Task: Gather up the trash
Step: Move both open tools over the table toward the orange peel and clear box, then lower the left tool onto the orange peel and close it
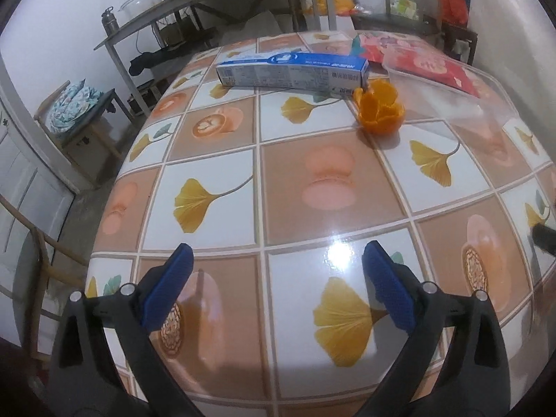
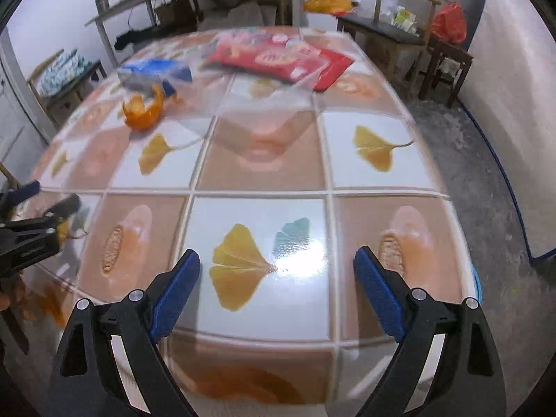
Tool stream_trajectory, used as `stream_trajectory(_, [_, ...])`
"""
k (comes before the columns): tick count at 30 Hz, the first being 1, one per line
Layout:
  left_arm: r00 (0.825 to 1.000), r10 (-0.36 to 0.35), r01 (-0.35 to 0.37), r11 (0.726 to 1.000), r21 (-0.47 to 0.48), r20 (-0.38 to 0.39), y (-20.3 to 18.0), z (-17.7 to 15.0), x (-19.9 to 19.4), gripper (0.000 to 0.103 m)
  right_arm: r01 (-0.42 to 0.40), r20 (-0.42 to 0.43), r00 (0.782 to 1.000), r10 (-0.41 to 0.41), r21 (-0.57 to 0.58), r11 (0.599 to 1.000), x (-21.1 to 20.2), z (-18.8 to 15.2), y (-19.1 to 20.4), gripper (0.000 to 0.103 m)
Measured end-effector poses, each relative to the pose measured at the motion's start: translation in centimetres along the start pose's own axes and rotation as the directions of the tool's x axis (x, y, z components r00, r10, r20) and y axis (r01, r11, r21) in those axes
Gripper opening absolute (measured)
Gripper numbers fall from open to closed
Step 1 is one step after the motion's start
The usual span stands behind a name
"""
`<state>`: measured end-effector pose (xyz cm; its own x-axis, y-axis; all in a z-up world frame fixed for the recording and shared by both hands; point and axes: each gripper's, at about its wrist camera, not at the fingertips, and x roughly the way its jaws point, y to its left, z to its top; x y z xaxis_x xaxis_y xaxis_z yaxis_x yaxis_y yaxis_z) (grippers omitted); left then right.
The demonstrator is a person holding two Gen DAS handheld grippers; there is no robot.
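Left tool (image 1: 276, 262): blue pads spread wide, nothing between them; angled down over bare near tiles of the table, well short of any trash. Seen also at the left edge of the right wrist view, low over the near-left corner.
Right tool (image 2: 277, 266): blue pads likewise wide apart and empty; poised over the near-right part of the table. View smeared, so fine detail uncertain.
Table (image 1: 208, 173): glossy cloth printed with ginkgo leaves and coffee cups; near half carries no trash, so a reach across is needed for either tool.
Orange peel (image 1: 379, 112): nearest piece of trash, mid-table; curled open like a cup, sitting upright on its base. Soft and springy by the look, likely to flatten under a pinch.
Clear plastic container (image 1: 451, 100): just right of the peel, transparent and hard to outline; appears to lie partly over the red packet's near edge. Exact contact with the peel not readable.
Toothpaste box (image 1: 292, 71): blue and white carton lying flat on its long side just behind the peel; right end close to the peel, touching or not unclear.
Red snack packet (image 1: 417, 59): farthest, flat at the far right of the table.
Collection point: no bin or bag identifiable with certainty in either view.
Judgement: all trash grouped at the far side, none gripped; both tools spread ready, peel the likeliest first pick for the left.
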<state>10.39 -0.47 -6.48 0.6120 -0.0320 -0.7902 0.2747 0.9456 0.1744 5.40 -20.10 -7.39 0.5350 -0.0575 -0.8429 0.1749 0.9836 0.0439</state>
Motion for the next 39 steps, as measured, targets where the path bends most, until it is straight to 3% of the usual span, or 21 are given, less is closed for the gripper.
stream_trajectory(7, [0.993, -0.102, 0.091, 0.984, -0.153, -0.063, 2.0, -0.3, 0.9, 0.096, 0.003, 0.016, 1.0, -0.003, -0.029, 1.0, 0.8, 0.1, -0.1, 0.096])
stream_trajectory(14, [0.988, -0.133, 0.125, 0.987, -0.104, -0.076, 1.8, -0.6, 1.1, 0.096, -0.023, 0.0, 1.0, 0.023, -0.042, 0.999, 0.7, -0.1, -0.5, 0.097])
stream_trajectory(21, [0.99, -0.124, 0.115, 0.986, -0.122, -0.066, 1.8, -0.6, 1.3, 0.096, -0.027, -0.017, 1.0, 0.026, -0.044, 0.999, 0.7, 0.0, -0.6, 0.097])
stream_trajectory(24, [0.986, -0.119, 0.105, 0.987, -0.118, -0.114, 1.7, 0.1, 1.5, 0.096, -0.033, -0.02, 0.999, 0.032, -0.055, 0.998, 0.7, 0.0, -0.6, 0.097])
stream_trajectory(25, [0.987, -0.119, 0.106, 0.986, -0.126, -0.105, 1.8, 0.5, 1.3, 0.096, -0.034, -0.019, 0.999, 0.033, -0.057, 0.998, 0.7, 0.0, -0.6, 0.097])
stream_trajectory(28, [0.979, -0.197, 0.203, 0.97, -0.131, 0.06, 1.9, 2.2, -0.6, 0.096, -0.036, -0.008, 0.999, 0.035, -0.059, 0.998, 0.6, -0.2, -0.6, 0.097])
stream_trajectory(31, [0.97, -0.214, 0.226, 0.969, -0.103, 0.114, 1.2, 4.8, -0.8, 0.095, -0.036, -0.01, 0.999, 0.035, -0.057, 0.998, 0.6, -0.1, -0.6, 0.097])
stream_trajectory(33, [0.955, -0.26, 0.276, 0.955, -0.106, 0.144, 0.9, 6.6, -0.1, 0.093, -0.036, -0.015, 0.999, 0.035, -0.057, 0.998, 0.6, 0.0, -0.6, 0.097])
stream_trajectory(35, [0.948, -0.288, 0.304, 0.946, -0.115, 0.138, 0.8, 8.1, 1.1, 0.07, -0.034, -0.013, 0.999, 0.034, -0.055, 0.998, 0.6, -0.1, -0.5, 0.097])
stream_trajectory(39, [0.924, -0.374, 0.383, 0.904, -0.191, 0.08, 0.8, 10.6, 4.1, 0.064, -0.028, -0.011, 1.0, 0.027, -0.044, 0.999, 0.6, 0.0, -0.5, 0.097])
